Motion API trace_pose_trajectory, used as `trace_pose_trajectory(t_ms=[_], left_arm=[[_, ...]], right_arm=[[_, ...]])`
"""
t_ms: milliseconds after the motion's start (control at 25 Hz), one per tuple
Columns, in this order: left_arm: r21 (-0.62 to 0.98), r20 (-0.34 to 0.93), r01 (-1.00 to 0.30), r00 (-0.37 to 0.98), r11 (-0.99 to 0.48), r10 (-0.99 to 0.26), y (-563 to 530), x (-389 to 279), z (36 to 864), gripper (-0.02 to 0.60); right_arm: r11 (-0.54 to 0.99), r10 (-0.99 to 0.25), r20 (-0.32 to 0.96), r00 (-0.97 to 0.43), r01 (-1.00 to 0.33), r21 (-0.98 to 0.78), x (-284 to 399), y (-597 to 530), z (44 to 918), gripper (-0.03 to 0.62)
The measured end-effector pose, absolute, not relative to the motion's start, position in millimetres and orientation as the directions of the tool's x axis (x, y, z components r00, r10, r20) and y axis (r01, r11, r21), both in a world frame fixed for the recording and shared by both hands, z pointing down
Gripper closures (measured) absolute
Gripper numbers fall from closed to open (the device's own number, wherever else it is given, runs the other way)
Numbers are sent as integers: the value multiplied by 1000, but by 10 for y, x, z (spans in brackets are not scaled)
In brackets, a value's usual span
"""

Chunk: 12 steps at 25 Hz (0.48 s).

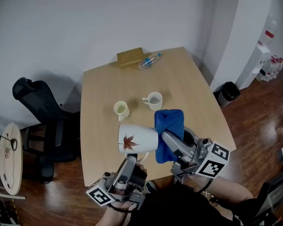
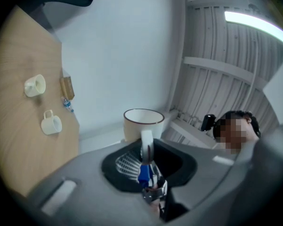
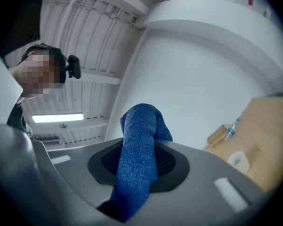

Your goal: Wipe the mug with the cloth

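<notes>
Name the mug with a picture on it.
The large white mug held by the left gripper: it bears a red leaf. The small cream mug and small white mug on the table are plain.

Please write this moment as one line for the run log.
left hand-held gripper: shut on mug handle | right hand-held gripper: shut on blue cloth | blue cloth against mug, both held above table | phase: likely wiping

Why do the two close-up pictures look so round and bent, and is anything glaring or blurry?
Left gripper view: a wide lens bows the table edge and blackens the corners; the ceiling light glares white; the mug is slightly soft. Right gripper view: same bending; the cloth shows crisp weave. Head view: even light, a soft shadow behind the chair.
</notes>
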<state>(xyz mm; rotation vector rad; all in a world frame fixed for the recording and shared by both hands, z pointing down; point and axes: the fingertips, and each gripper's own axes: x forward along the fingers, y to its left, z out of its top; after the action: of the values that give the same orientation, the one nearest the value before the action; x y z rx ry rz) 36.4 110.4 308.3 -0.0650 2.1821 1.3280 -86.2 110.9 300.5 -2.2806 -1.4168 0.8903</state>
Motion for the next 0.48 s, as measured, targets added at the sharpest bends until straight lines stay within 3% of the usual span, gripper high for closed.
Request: trace_pose_trajectory(t_ms=[160, 280, 360, 480], left_arm=[[809, -432, -244, -864, 535, 258, 1129, 368, 3164, 517], [737, -241, 42, -916, 675, 320, 1278, 385, 3402, 517], [591, -71, 266, -923, 761, 378, 1416, 416, 3692, 517], [372, 114, 454, -888, 810, 445, 1580, 482, 4175, 517]], right_arm=[[-295, 953, -147, 266, 689, -662, -986, 1247, 3555, 482], [-197, 969, 6, 246, 792, -578, -1087, 1286, 3872, 482], [-163, 966, 106, 237, 871, -464, -1147, 1311, 4091, 482], [-159, 931, 277, 238, 947, -279, -1183, 1332, 4528, 482]])
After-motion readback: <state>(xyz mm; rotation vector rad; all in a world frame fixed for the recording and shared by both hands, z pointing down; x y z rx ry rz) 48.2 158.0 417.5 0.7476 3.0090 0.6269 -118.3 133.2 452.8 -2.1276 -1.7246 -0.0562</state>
